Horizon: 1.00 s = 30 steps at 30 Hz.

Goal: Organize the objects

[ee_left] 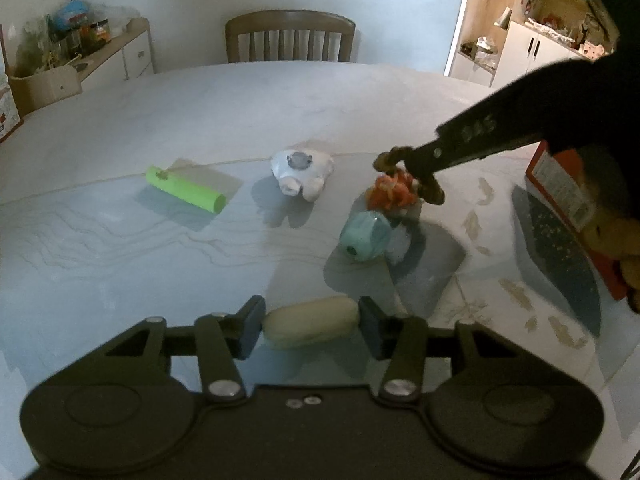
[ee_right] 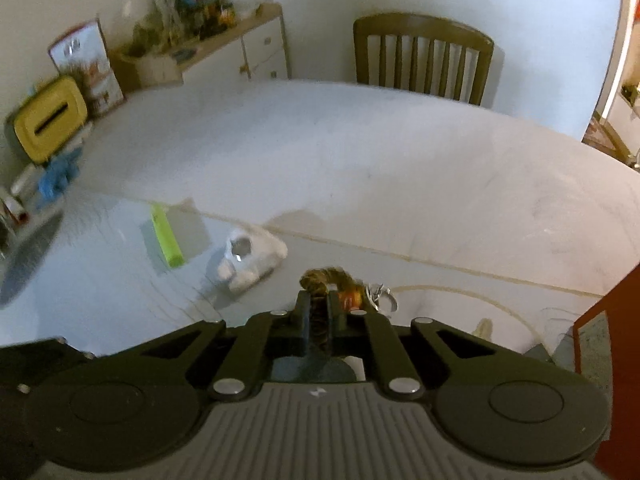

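My left tongs [ee_left: 311,322] clamp a cream capsule [ee_left: 311,321]; my right tongs [ee_right: 319,307] pinch what looks like a brown-orange plush keychain [ee_right: 334,282] above the counter [ee_left: 120,248].

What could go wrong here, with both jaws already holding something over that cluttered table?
The right gripper pinches only a thin brown strap of the orange toy, so the toy may swing or slip free. It hangs just above the teal object and could knock it. The left gripper clamps the cream oval object by its two ends, a grip that might let it pop out.
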{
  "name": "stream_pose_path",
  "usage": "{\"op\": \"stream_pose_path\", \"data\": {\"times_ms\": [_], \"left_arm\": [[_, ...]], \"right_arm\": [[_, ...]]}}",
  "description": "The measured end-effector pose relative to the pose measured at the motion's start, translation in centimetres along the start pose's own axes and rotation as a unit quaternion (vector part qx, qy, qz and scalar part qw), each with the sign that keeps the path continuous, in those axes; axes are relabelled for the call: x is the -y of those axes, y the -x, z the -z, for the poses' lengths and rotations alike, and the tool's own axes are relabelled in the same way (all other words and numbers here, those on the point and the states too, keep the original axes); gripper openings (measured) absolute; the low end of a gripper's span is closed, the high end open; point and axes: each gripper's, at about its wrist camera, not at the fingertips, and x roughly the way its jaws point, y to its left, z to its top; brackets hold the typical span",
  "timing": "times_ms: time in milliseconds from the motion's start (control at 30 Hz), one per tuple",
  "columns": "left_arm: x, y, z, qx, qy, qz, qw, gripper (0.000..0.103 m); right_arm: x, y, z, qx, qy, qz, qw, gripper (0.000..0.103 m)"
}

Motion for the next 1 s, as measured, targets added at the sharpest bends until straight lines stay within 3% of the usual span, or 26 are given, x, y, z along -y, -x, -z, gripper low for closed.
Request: {"op": "stream_pose_path", "data": {"times_ms": [300, 600, 800, 1000], "left_arm": [[0.0, 2.9, -1.5, 0.026, 0.009, 0.025, 0.9993, 0.050], [1.2, 5.3, -1.9, 0.042, 0.007, 0.048, 0.9979, 0.050], [2.5, 6.0, -1.6, 0.044, -0.002, 0.062, 0.9971, 0.050], [3.5, 6.4, -1.5, 0.048, -0.009, 0.070, 0.9963, 0.050]], "right_arm": [[2.4, 5.7, -1.0, 0.032, -0.058, -0.036, 0.997, 0.007], [4.2, 11.1, 0.4, 0.047, -0.088, -0.063, 0.993, 0.007], [4.8, 13.2, 2.9, 0.033, -0.088, -0.059, 0.994, 0.007], [5.6, 17.5, 2.9, 0.070, -0.083, -0.054, 0.993, 0.007]]}}
